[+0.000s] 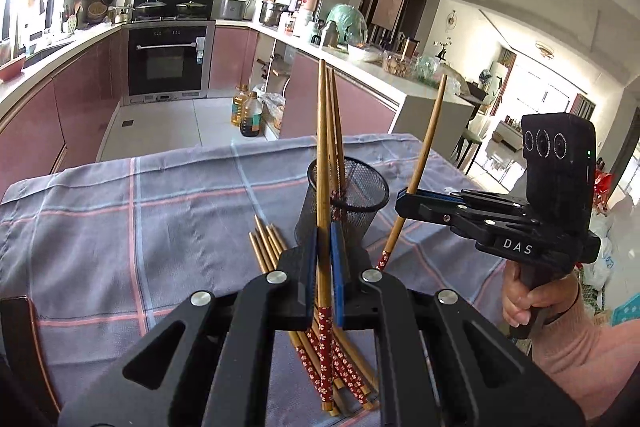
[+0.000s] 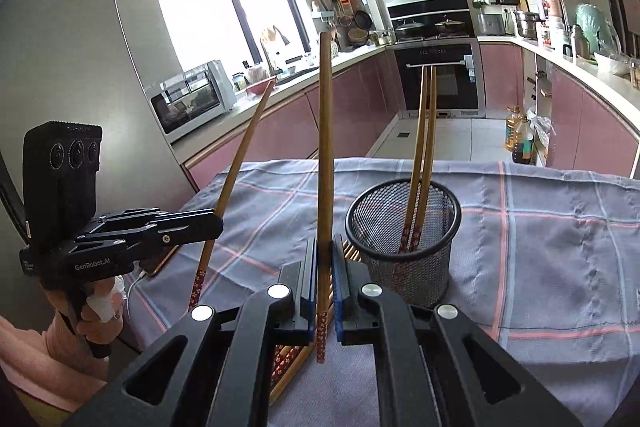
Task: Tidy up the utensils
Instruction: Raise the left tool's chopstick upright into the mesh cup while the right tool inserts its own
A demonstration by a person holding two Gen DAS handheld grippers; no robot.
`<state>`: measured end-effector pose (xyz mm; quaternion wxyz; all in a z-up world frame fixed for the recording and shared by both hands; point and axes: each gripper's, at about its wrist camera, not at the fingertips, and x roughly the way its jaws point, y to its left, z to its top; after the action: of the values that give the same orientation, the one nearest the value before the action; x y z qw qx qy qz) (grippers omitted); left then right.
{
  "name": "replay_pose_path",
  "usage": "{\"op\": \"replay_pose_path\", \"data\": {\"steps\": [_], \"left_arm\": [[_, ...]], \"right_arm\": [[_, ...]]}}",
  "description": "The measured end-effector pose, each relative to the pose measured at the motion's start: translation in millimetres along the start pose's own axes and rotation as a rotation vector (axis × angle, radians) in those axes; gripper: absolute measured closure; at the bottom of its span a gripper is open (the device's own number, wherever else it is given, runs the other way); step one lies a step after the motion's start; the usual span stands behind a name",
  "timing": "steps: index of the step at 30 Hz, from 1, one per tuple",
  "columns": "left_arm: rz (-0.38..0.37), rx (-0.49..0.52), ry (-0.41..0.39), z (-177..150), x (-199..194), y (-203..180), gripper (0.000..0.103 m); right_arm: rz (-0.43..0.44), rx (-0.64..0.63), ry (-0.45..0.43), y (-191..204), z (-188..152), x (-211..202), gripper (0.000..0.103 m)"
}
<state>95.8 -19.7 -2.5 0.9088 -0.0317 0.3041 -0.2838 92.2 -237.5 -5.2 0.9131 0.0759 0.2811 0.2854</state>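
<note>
My left gripper is shut on one wooden chopstick with a red flowered handle, held almost upright above the cloth. My right gripper is shut on a second chopstick, also upright. Each gripper shows in the other's view: the right gripper on the right, the left gripper on the left. A black mesh cup stands just beyond both and holds two chopsticks. Several loose chopsticks lie on the cloth under the grippers.
A grey-purple plaid cloth covers the table. A phone with a cable lies at the table's left edge. Beyond the far edge are pink kitchen cabinets, an oven and oil bottles on the floor.
</note>
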Motion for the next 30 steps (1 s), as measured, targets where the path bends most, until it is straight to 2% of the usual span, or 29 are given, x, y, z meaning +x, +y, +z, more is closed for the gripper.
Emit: {"op": "replay_pose_path", "data": {"steps": [6, 14, 19, 25, 30], "left_arm": [[-0.021, -0.021, -0.085, 22, 5, -7, 0.096], [-0.021, -0.058, -0.217, 64, 31, -22, 0.096], [-0.017, -0.062, -0.273, 90, 52, -31, 0.096], [0.037, -0.052, -0.282, 100, 82, -35, 0.096], [0.087, -0.038, -0.231, 91, 111, -37, 0.096]], "right_arm": [[-0.018, -0.019, -0.060, -5, 23, -15, 0.097], [-0.053, -0.042, -0.135, -18, 52, -27, 0.097], [-0.082, -0.054, -0.172, -28, 69, -29, 0.097], [-0.103, -0.041, -0.166, -42, 74, -16, 0.097], [-0.115, -0.033, -0.111, -50, 67, 4, 0.097]]}}
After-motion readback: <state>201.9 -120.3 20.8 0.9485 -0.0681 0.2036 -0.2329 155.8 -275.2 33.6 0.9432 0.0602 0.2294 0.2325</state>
